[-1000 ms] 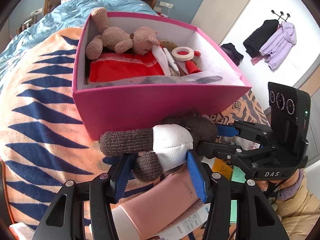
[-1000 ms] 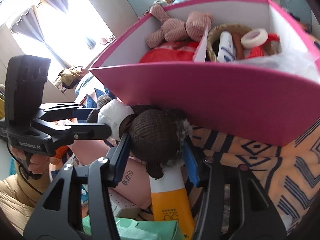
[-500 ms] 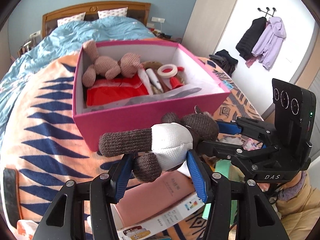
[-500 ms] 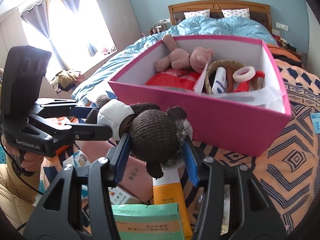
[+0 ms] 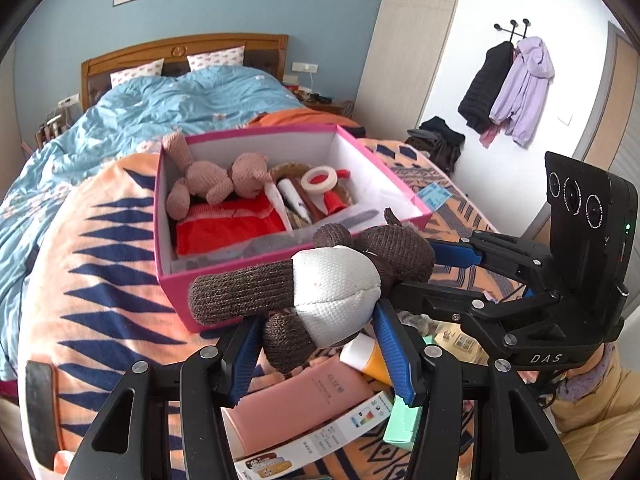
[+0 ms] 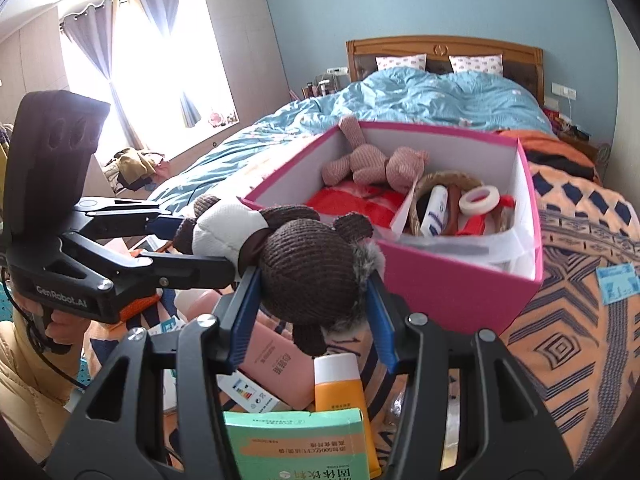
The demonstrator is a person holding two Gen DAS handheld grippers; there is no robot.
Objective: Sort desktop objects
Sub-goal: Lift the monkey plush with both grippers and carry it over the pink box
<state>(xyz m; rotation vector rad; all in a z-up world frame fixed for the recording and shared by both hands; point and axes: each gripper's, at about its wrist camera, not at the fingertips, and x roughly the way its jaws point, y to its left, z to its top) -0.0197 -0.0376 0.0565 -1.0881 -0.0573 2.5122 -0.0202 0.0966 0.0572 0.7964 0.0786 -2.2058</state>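
A brown knitted bear with a white body [image 5: 332, 292] hangs in the air in front of the pink box [image 5: 224, 304]. My left gripper [image 5: 316, 344] is shut on its white body and leg. My right gripper [image 6: 312, 292] is shut on its brown head [image 6: 308, 272]. The right gripper also shows in the left wrist view [image 5: 452, 264], the left one in the right wrist view [image 6: 176, 236]. The pink box [image 6: 452, 296] holds a pink bear [image 6: 376, 164], red cloth, a basket, a tape roll [image 6: 478, 200] and tubes.
Below the bear lie a pink tube [image 5: 304, 404], an orange tube [image 6: 340, 384], a green carton [image 6: 300, 444] and leaflets on the orange and blue patterned blanket [image 5: 92, 288]. A blue duvet and headboard lie behind the box. Coats hang at the right.
Both grippers have risen with the brown bear, from below the box's rim to about rim height. The box looks smaller and farther off. Both grips are unchanged.
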